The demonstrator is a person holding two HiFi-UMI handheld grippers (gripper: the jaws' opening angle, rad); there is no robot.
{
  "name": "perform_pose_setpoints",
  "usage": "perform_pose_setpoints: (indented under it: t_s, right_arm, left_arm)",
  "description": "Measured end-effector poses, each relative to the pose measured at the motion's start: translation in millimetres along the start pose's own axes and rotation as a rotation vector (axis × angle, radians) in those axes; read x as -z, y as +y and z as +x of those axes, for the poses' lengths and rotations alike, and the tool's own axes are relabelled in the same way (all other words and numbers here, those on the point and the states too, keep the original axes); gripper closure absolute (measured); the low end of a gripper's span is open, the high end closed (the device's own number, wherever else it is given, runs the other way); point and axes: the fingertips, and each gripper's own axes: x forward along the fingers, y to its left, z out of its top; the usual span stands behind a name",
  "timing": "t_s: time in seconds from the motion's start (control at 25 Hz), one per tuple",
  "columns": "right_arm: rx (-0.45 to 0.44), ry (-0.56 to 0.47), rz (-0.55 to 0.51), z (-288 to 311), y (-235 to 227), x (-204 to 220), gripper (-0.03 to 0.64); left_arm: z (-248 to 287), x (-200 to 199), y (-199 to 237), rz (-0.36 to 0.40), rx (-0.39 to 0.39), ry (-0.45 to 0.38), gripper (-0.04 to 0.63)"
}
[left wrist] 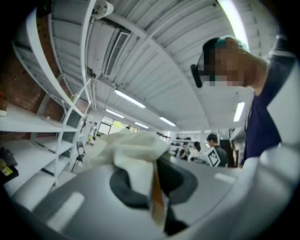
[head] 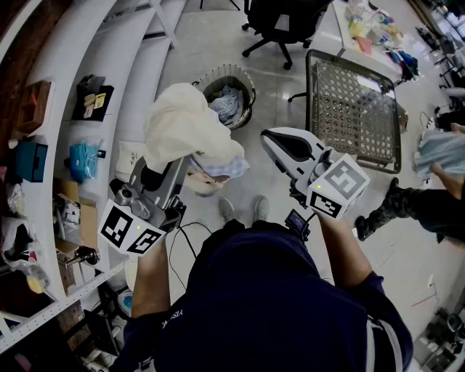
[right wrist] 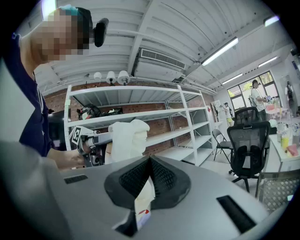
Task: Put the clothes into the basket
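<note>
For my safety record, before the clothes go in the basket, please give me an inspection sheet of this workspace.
Surface: pale glossy floor; the person stands on it.
Job's things: cream garment held up off the floor; round wire basket on the floor, with a light blue cloth already inside.
Clutter: shelves at the left hold boxes and bags; a mesh panel stands right of the basket.
Tools: left tool shut on the cream garment; right tool jaws together, no cloth in it.
Cables: a dark cable hangs under the left tool.
Surroundings: office chair; another person at the right edge holds a pale blue cloth.
</note>
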Motion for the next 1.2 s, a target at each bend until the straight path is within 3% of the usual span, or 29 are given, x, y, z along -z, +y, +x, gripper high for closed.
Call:
perform_pose_setpoints:
  t_s: [0.32,1.2]
  right_arm:
    - [0.009,-0.010,0.021,11.6,1.9,2.4,0.609]
    - [0.152,-0.038,0.053,67.7,-4.0,-0.5,0.609]
  left_arm:
    - [-7.4,1.3,11.8,-0.010,0.006,-0.005,0.568]
    - [-30.4,-17.8,99.3,-0.018,0.067,-0.025,0.569]
